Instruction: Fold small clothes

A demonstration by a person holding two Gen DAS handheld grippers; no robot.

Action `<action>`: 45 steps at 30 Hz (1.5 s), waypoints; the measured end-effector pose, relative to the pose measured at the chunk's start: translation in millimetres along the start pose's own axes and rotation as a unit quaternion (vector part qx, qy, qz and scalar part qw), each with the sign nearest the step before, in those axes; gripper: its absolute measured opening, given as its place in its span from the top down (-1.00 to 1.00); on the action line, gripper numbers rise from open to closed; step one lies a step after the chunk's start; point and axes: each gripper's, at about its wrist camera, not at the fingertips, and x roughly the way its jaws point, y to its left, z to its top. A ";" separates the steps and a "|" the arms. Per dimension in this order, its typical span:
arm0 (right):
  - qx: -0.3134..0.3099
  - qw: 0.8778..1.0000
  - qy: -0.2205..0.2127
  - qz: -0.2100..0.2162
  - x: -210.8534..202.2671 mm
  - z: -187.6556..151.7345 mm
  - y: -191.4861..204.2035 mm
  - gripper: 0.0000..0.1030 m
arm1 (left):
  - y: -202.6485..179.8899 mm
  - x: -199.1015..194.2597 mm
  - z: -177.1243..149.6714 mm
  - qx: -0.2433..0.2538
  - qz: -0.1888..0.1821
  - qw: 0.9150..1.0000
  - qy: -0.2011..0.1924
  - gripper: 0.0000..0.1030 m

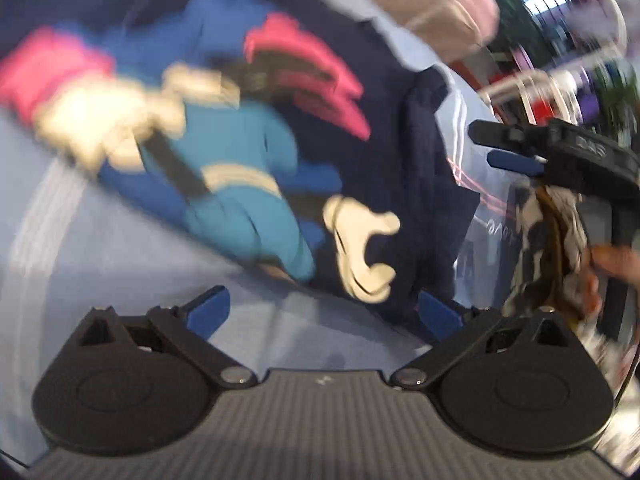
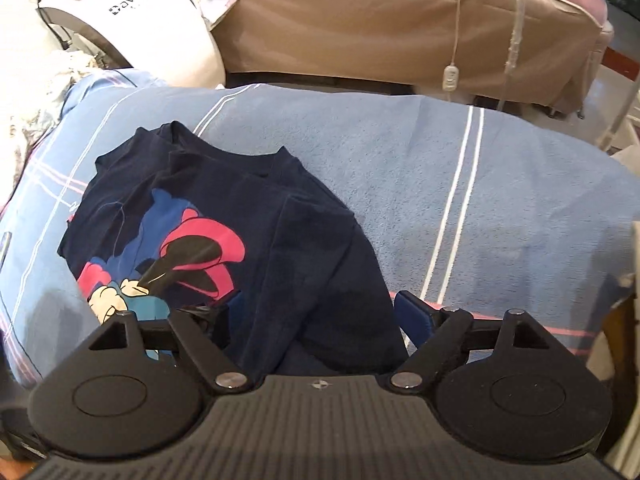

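A small navy T-shirt (image 2: 304,240) with a pink, blue and cream cartoon print lies on a light blue striped blanket (image 2: 500,184). One side is folded over the middle. My right gripper (image 2: 312,320) is open, its blue pads either side of the shirt's near hem. In the blurred left wrist view the shirt (image 1: 384,80) fills the middle. My left gripper (image 1: 324,312) is open just above the blanket (image 1: 80,288) at the shirt's edge. The right gripper (image 1: 516,148) shows at the right.
A tan-covered sofa (image 2: 380,20) stands behind the blanket, with a white corded remote (image 2: 451,77) hanging down its front. A white appliance (image 2: 132,12) stands at the back left. A patterned cloth (image 1: 540,248) hangs below the right gripper in the left wrist view.
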 end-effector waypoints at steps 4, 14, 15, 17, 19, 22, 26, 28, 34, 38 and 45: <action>-0.019 1.000 0.002 0.009 -1.5 0.5 -7.6 -1.00 | 9.5 15.1 -15.6 -0.116 -0.069 0.990 -0.032 -0.95; 0.025 0.999 0.013 0.032 11.9 3.6 -27.8 -1.00 | 2.6 39.7 -33.6 -0.202 -0.147 0.967 -0.040 -0.34; 0.032 0.999 0.013 0.034 12.2 4.0 -30.1 -1.00 | 5.4 42.3 -36.5 -0.205 -0.145 0.967 -0.043 -0.18; 0.043 0.998 0.010 0.037 11.8 4.7 -33.6 -1.00 | 9.9 43.7 -41.4 -0.215 -0.146 0.964 -0.045 0.09; 0.051 0.998 0.016 0.044 14.9 6.0 -37.2 -1.00 | 8.4 52.1 -45.5 -0.213 -0.143 0.966 -0.032 0.40; 0.048 0.998 0.033 0.037 26.2 6.1 -38.9 -1.00 | -0.3 54.0 -46.6 -0.188 -0.133 0.973 -0.031 0.49; 0.073 0.994 0.066 0.042 45.1 0.5 -49.9 -1.00 | -9.7 54.9 -43.4 -0.157 -0.129 0.979 -0.026 0.53; 0.079 0.994 0.055 0.057 42.5 -3.1 -53.5 -1.00 | -9.7 54.9 -44.2 -0.153 -0.128 0.979 -0.027 0.56; 0.110 0.989 0.060 0.078 39.0 -7.4 -69.5 0.87 | -10.1 51.2 -37.5 -0.136 -0.132 0.981 -0.033 0.72; 0.137 0.981 0.049 0.124 27.9 -6.8 -67.6 0.90 | -14.4 44.4 -24.7 -0.135 -0.145 0.979 -0.042 0.78; 0.168 0.967 0.029 0.191 3.9 33.8 -36.4 0.90 | 15.6 -1.6 -5.8 -0.196 -0.198 0.958 -0.071 0.79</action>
